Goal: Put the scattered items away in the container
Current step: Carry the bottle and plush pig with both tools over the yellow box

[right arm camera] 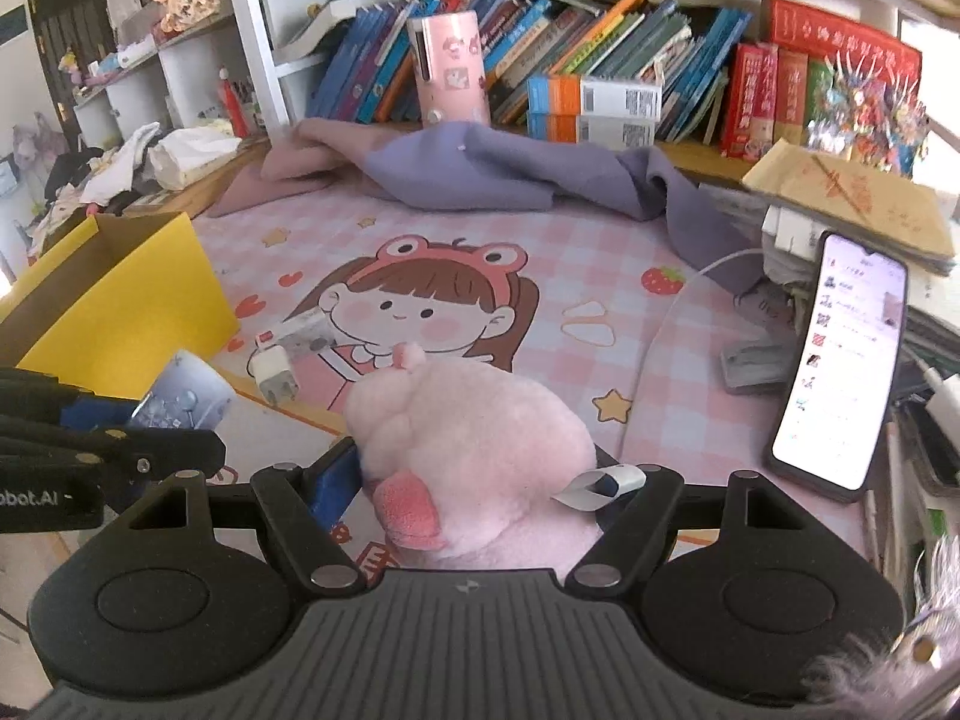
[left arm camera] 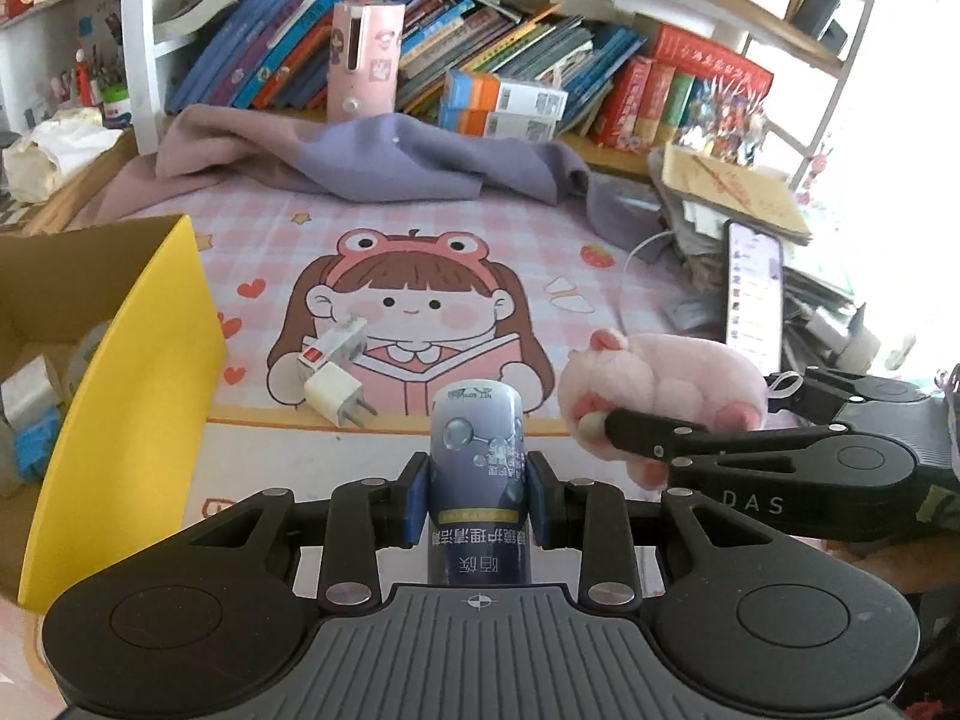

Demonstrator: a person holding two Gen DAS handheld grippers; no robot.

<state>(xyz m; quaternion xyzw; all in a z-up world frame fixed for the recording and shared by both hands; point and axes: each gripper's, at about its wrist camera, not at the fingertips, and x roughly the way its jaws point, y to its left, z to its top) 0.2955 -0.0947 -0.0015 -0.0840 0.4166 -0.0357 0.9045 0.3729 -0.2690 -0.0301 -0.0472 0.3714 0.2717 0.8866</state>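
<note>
Presently, findings as follows.

Left gripper [left arm camera: 478, 501]: clenched on a small bottle [left arm camera: 478, 480], blue pads pressing both its sides, at lower centre of the left wrist view.
Bottle: dark blue label with bubble print and a gold band, pale end pointing away, lettering upside down.
Right gripper [right arm camera: 480, 489]: grasping a plush toy [right arm camera: 474, 450] at lower centre of the right wrist view.
Plush toy: pink, fluffy, darker pink paws, white tag on its right side.
Box [left arm camera: 129, 396]: yellow outside, brown inside, open, at left edge of the frame; some things already lie within.
Charger [left arm camera: 336, 387]: white, prongs out, lying just right of the box wall.
Mat [left arm camera: 480, 240]: pink check with a cartoon girl, bare through the middle.
Phone [right arm camera: 840, 360]: lit, propped at right edge.
Cloth [left arm camera: 390, 162]: purple, bunched along the upper edge of the mat.
</note>
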